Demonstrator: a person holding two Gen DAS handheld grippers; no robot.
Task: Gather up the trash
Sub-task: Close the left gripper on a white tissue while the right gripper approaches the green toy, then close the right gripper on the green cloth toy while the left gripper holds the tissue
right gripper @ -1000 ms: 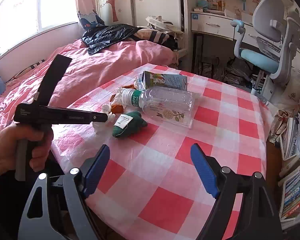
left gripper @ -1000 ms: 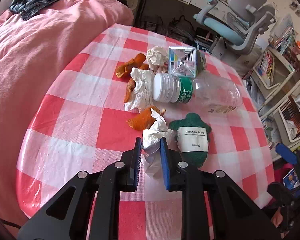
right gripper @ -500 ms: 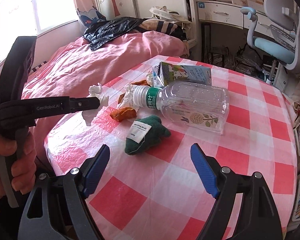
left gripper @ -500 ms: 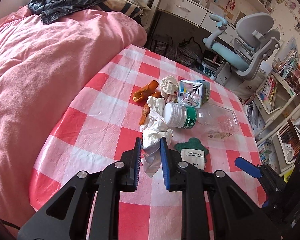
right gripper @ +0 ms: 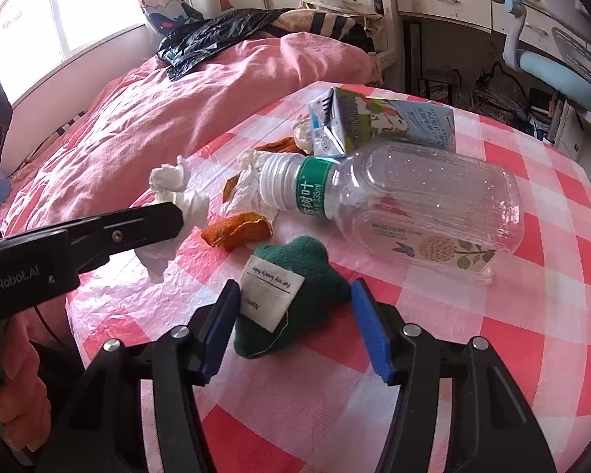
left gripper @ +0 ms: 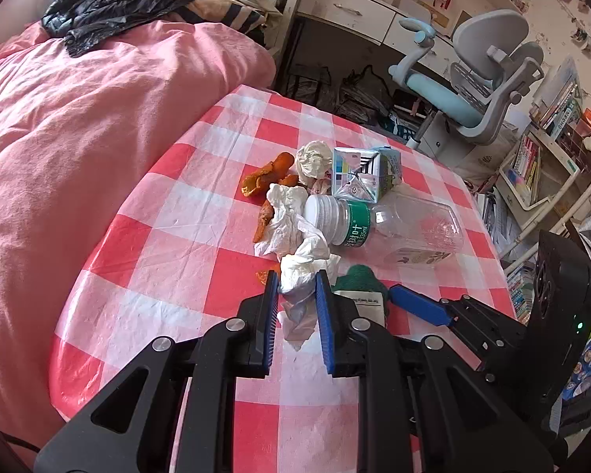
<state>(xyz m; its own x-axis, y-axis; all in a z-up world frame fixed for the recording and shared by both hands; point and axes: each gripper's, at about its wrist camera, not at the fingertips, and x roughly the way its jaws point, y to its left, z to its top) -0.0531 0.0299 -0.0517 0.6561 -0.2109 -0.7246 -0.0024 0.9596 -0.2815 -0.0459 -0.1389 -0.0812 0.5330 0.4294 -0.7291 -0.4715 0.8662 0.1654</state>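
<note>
Bottle (right gripper: 417,213): clear plastic, ribbed white cap, green neck band, lying on its side on the table (right gripper: 532,315). Looks empty, with droplets inside the wall. Carton (right gripper: 378,124): printed cardboard, also on its side just behind the bottle, its folded end toward the bed (left gripper: 98,138); contents cannot be told.

Table is round, covered with a crinkled red-and-white checked plastic cloth. The trash sits in one cluster near its middle: orange peel (right gripper: 236,230), curled and dry-looking, more peel pieces (left gripper: 266,175) farther back; a balled paper wad (left gripper: 313,157) beside the carton; loose crumpled tissue (left gripper: 283,220) against the bottle cap.

Left gripper (left gripper: 295,295): blue ribbed pads clamped together on a white tissue wad (left gripper: 301,276), which bulges above the pads and hangs below them, lifted off the cloth. A hand (right gripper: 15,386) shows at its grip in the right view.

Right gripper (right gripper: 293,315): jaws have just been closing. A green felt toy (right gripper: 299,295), soft, lobed, with a white sewn label, lies on the cloth between the blue pads. Left pad is at the label's edge; right pad stands just beside the felt; firm contact cannot be told. In the left view the toy (left gripper: 360,278) shows just right of the held tissue.
</note>
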